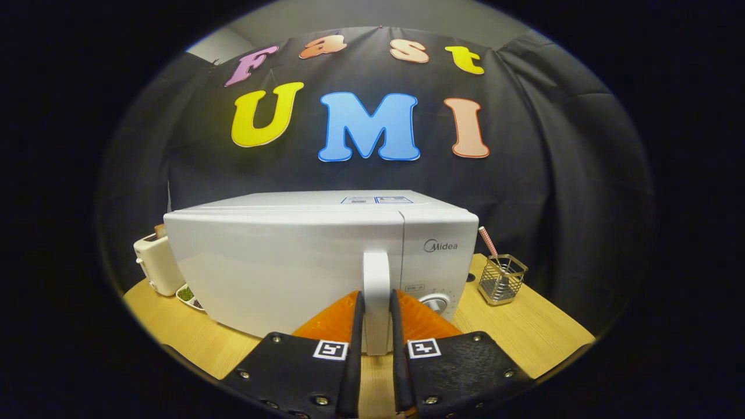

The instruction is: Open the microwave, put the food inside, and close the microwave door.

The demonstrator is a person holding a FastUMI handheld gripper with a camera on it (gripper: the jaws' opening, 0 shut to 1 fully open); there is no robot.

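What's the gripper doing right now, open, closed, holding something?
Gripper: closed on the white vertical door handle of the white microwave, one jaw on each side of the handle; door still shut.

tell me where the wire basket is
In the gripper view the wire basket stands on the table, right of the microwave and beyond the gripper, which is shut on the door handle.

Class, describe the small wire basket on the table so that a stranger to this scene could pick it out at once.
Start at the white microwave on the wooden table, whose door handle sits between the gripper fingers. Beyond its dial side stands the wire basket. It alone is see-through metal mesh, holding a striped straw.
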